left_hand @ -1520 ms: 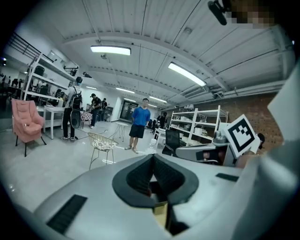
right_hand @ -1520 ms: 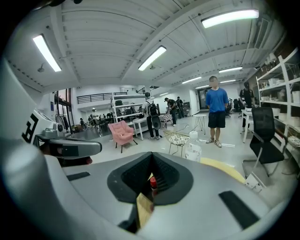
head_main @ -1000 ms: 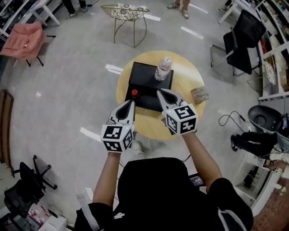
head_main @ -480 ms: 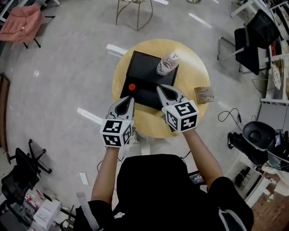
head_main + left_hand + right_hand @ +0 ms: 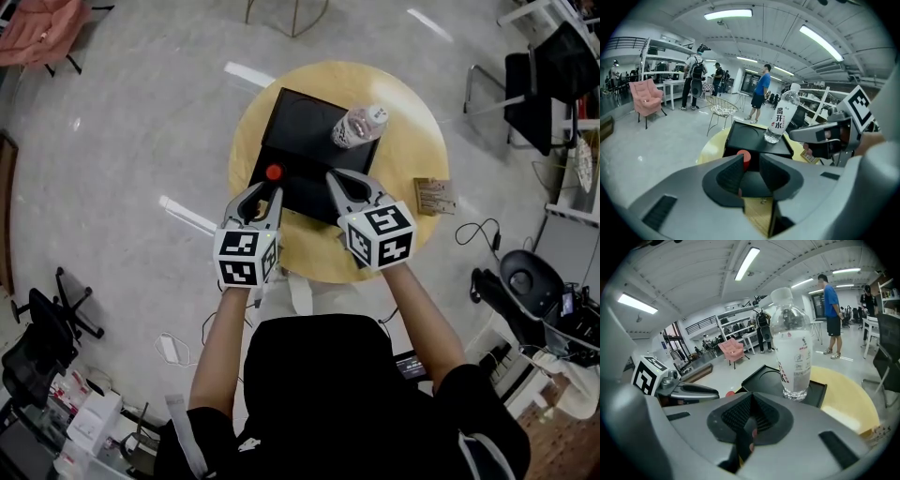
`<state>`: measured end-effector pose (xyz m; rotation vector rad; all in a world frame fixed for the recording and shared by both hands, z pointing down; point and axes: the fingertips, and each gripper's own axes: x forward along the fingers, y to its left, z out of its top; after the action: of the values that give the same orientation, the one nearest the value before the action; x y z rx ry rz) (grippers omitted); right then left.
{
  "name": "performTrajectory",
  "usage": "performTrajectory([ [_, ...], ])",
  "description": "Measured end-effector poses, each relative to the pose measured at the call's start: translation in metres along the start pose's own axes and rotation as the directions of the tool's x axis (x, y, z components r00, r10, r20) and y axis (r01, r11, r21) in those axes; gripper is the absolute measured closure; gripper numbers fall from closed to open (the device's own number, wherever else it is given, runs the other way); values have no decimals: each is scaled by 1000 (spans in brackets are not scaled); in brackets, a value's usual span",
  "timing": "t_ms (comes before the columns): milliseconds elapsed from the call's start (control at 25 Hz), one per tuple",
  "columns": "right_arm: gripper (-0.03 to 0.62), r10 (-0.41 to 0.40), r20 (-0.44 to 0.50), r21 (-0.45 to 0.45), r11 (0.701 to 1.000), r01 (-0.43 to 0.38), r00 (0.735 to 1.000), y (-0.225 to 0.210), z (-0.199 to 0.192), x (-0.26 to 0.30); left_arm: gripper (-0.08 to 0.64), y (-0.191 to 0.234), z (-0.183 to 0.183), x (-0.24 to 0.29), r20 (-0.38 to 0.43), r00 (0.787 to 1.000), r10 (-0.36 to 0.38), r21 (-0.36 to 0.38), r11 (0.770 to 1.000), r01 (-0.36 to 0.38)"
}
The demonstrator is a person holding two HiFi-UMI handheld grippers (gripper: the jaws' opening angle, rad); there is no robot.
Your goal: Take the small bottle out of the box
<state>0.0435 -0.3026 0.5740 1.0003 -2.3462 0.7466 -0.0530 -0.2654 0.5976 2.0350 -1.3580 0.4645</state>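
Note:
A black box [image 5: 298, 120] lies on the round wooden table [image 5: 417, 155]. The small bottle's red cap [image 5: 274, 172] shows at the box's near left corner; its body is hidden. My left gripper [image 5: 269, 193] hovers just short of that cap, jaws opening, nothing pressed between them. In the left gripper view the red cap [image 5: 746, 155] shows through the gap of the left gripper [image 5: 751, 165]. My right gripper [image 5: 334, 177] is shut and empty over the box's near edge, and the right gripper [image 5: 751, 411] faces a clear water bottle [image 5: 793, 357].
The tall clear water bottle [image 5: 358, 126] stands on the box's far right corner. A small printed card [image 5: 434, 195] lies at the table's right edge. Chairs and several people stand on the grey floor around the table [image 5: 710, 140].
The left jaws, shut before, now stand apart. The left gripper has come closer to the red cap. The head view has shifted, so the table sits lower in the picture.

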Motion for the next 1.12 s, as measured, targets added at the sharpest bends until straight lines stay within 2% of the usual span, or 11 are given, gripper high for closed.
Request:
performTrajectory([
  [280, 591, 18, -32, 11, 1000, -17, 999, -5, -6, 17, 388, 18, -12, 23, -65, 997, 34, 4, 999, -34],
  [520, 591, 19, -62, 28, 999, -17, 998, -7, -12, 27, 336, 29, -15, 36, -109, 992, 62, 59, 997, -56],
  [760, 591, 20, -82, 47, 999, -16, 996, -12, -16, 33, 331, 36, -23, 54, -161, 982, 94, 179, 982, -65],
  [1120, 591, 18, -110, 70, 998, -10, 994, -19, -24, 39, 318, 32, -36, 73, -232, 968, 95, 231, 972, -40],
])
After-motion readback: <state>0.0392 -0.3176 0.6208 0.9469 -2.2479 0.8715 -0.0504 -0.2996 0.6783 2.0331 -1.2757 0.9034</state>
